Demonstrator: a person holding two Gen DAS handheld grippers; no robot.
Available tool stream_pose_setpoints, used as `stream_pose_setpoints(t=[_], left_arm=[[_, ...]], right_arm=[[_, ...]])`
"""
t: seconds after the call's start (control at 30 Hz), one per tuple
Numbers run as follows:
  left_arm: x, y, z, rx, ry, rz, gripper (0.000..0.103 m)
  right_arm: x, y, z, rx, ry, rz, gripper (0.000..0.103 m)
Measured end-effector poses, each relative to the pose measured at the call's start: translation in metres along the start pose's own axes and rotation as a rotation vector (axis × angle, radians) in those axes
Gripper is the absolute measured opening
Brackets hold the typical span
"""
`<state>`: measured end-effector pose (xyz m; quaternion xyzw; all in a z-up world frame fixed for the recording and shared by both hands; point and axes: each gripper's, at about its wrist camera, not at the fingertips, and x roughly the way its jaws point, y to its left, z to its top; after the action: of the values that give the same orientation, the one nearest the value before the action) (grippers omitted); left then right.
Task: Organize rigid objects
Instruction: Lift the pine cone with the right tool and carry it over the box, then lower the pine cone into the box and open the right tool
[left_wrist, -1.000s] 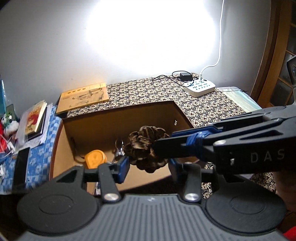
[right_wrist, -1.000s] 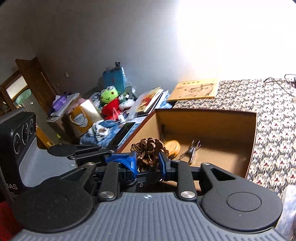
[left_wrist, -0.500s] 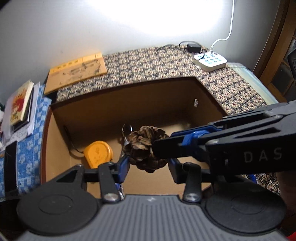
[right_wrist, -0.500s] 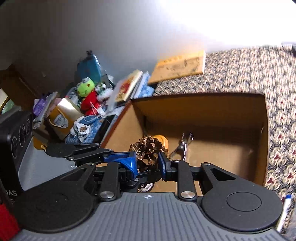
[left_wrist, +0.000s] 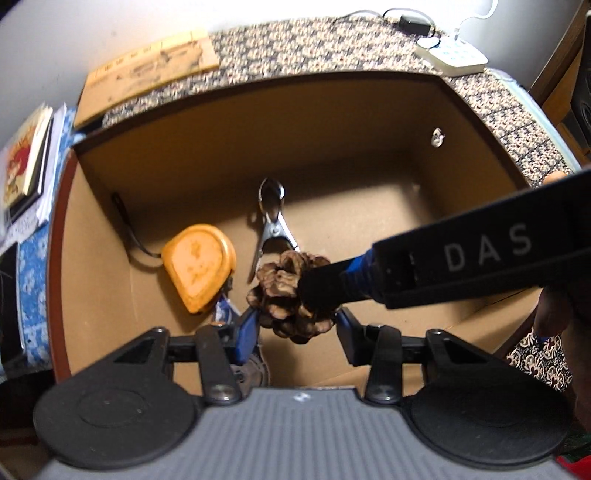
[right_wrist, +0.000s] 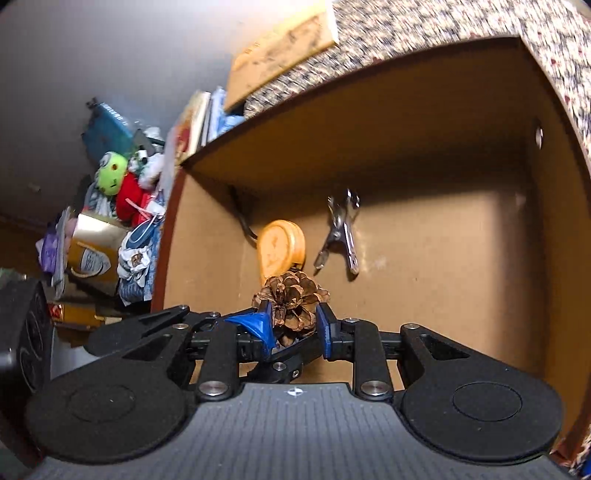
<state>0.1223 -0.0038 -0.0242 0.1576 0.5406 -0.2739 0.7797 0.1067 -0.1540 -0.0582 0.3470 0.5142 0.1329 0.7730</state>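
Right wrist view shows my right tongs (right_wrist: 293, 325) clamped on a pine cone (right_wrist: 291, 301), held over the open box (right_wrist: 424, 155). My left tongs (left_wrist: 295, 328) sit spread apart just beside it. A tape measure (left_wrist: 199, 267) and metal clip (left_wrist: 273, 225) lie inside.

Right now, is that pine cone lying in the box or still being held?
Held. The right gripper is shut on the pine cone, which hangs above the box floor, not resting on it.

Inside the box (left_wrist: 332, 122), as I see it

The tape measure (left_wrist: 199, 266) lies left of the metal clip (left_wrist: 273, 225) on the box floor; the pinecone (left_wrist: 284, 295) hangs before both.
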Motion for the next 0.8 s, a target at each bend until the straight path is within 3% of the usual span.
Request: stream_pose_setpoints(t=[0.27, 0.53, 0.8], left_arm=[[0.012, 0.006, 0.007, -0.034, 0.076, -0.006, 0.044], [0.023, 0.008, 0.01, -0.058, 0.133, -0.004, 0.045], [0.019, 0.014, 0.015, -0.061, 0.114, 0.012, 0.048]], right_arm=[[0.014, -0.008, 0.01, 0.118, 0.061, -0.019, 0.007], [0.027, -0.012, 0.019, 0.157, 0.096, -0.054, 0.007], [0.041, -0.018, 0.024, 0.183, 0.131, -0.074, 0.007]])
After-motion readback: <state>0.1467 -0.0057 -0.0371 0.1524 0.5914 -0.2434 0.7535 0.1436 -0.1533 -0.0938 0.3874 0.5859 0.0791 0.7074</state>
